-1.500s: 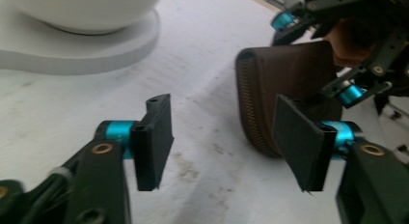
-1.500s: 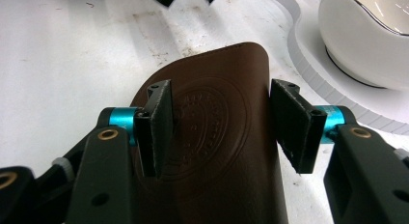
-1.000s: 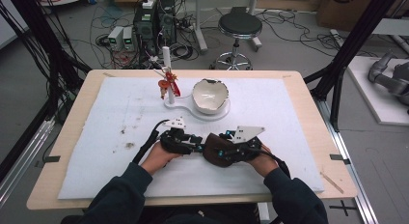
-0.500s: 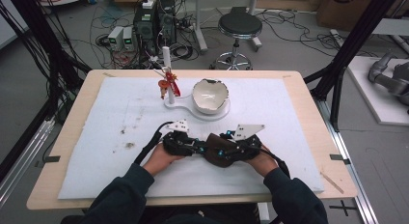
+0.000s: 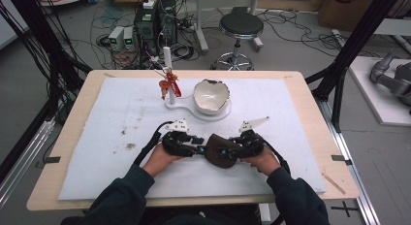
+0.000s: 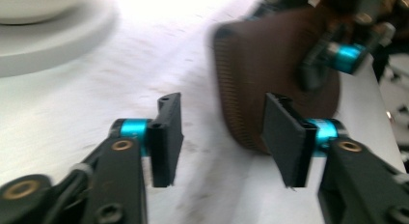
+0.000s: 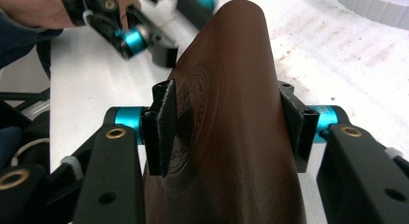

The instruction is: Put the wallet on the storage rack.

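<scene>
Brown pouch [image 7: 226, 113] clamped in right claw [image 7: 226, 122], lower end cut off.

On the table: two grippers, one brown leather pouch [image 5: 220, 153], one cracked white bowl [image 5: 211, 95] on one white stand [image 5: 186, 106], one red figurine [image 5: 169, 83].

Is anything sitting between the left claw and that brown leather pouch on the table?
Nothing visible does. The left claw stands open, having just been opening, with bare white mat between its jaws, and the brown leather pouch lies just ahead, beside one jaw. The right claw is clamped on the pouch.
</scene>
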A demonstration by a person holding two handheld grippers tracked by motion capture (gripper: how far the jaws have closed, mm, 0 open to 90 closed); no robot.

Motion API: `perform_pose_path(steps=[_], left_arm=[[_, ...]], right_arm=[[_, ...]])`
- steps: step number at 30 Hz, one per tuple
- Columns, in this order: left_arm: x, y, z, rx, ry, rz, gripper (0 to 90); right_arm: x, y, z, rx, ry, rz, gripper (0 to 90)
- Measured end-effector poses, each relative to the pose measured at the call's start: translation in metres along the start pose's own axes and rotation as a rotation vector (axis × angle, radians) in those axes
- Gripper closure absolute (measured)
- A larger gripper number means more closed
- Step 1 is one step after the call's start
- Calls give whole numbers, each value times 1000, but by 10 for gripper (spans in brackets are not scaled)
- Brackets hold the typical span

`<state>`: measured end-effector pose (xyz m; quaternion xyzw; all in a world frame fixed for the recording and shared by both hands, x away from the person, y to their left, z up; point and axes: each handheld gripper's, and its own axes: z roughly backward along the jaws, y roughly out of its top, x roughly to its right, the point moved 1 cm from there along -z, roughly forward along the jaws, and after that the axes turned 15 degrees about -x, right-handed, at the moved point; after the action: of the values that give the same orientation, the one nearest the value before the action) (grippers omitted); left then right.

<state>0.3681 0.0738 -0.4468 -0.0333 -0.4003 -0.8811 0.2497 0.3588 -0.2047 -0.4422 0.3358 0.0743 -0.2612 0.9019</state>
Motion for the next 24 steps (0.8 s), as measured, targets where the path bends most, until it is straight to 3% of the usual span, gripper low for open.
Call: perform_pose_path(steps=[3,5,8,11,13,18,24], left_arm=[[-11,-2,18,75,31,70,417],[-16,-4,30,121,54,88,392],[-24,-9,52,184,125,109,340],[-32,-14,73,251,174,159,292],[-36,-17,85,285,215,174,250],[-41,-29,108,315,288,164,235],[-48,-44,118,305,333,182,235]], right_arm=[[-1,1,4,22,-6,20,529],[-2,1,7,45,-13,23,570],[-1,1,15,99,-50,44,624],[0,1,21,123,-97,51,634],[0,2,25,142,-104,50,635],[1,9,36,164,-140,81,636],[5,29,49,193,-178,110,638]])
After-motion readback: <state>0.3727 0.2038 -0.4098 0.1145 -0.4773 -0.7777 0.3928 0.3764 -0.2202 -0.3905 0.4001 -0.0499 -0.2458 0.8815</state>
